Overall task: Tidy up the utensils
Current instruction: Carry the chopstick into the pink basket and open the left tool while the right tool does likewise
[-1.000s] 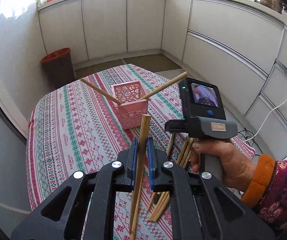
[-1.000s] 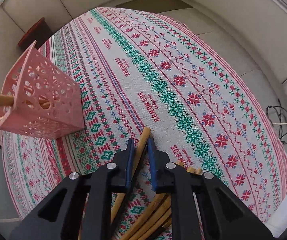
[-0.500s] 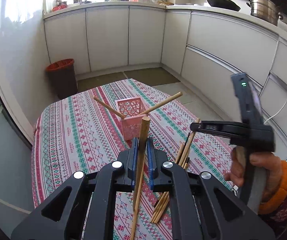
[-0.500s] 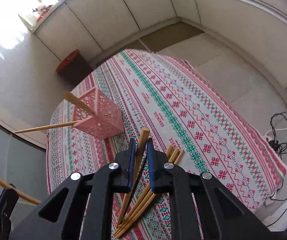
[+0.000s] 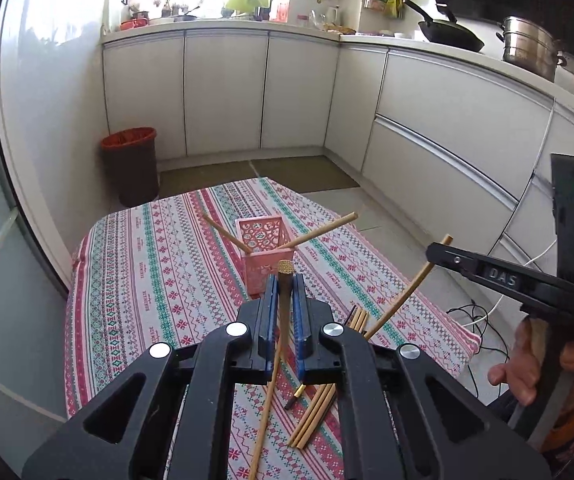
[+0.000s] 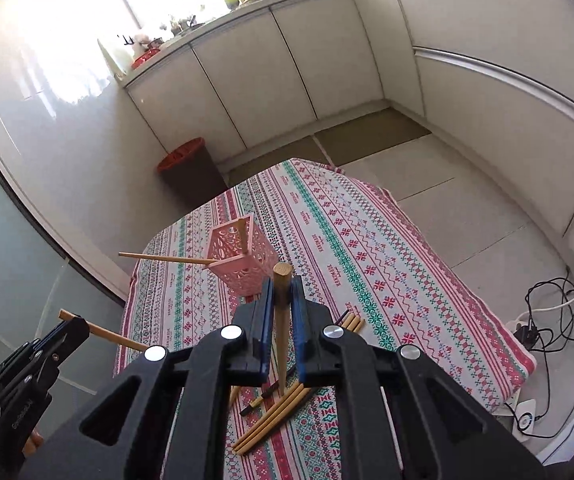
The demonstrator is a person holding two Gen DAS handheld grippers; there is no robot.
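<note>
White kitchen cabinets wrap the far walls, and we look down on a table under a patterned tablecloth [image 5: 159,280] with open floor beyond its far and right edges.

Our left gripper [image 5: 285,292] is clamped on a wooden chopstick [image 5: 275,356]. Its long axis runs almost along our line of sight, blunt end toward twelve o'clock, thin end slanting to six o'clock over the cloth. Our right gripper [image 6: 283,292] pinches a second chopstick [image 6: 281,332] the same way, blunt end up at twelve, tip pointing down toward the loose pile. Seen from the left camera, that right gripper [image 5: 433,250] sits at three o'clock, its stick [image 5: 403,294] slanting toward seven o'clock.

A pink lattice basket [image 5: 265,258] stands upright mid-table at twelve o'clock; two chopsticks lean out of it, one toward ten, one toward two. More chopsticks [image 6: 271,420] lie bundled on the cloth near six o'clock, beside one dark-tipped stick; the gripper bodies cover part of the bundle, so we cannot count it.

A hand [image 5: 527,372] holding the right tool is cut off at the frame edge. A red-rimmed bin [image 5: 131,164] stands at ten o'clock off the table, and cables [image 6: 543,320] trail on the floor at four o'clock.
</note>
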